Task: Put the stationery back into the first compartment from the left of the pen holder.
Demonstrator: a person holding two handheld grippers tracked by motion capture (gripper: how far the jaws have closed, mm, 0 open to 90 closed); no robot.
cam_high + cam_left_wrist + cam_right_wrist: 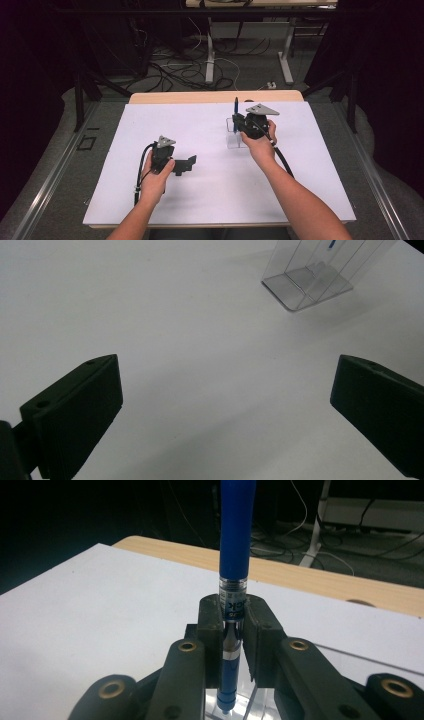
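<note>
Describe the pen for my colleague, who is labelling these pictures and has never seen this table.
On the white sheet covering the table, look right of centre, where the person's right hand holds its tongs above a clear plastic holder. The pen stands upright, clamped between them: a slim blue stick with a short clear printed band.

Letters "CK" on pen (233, 605)
</note>
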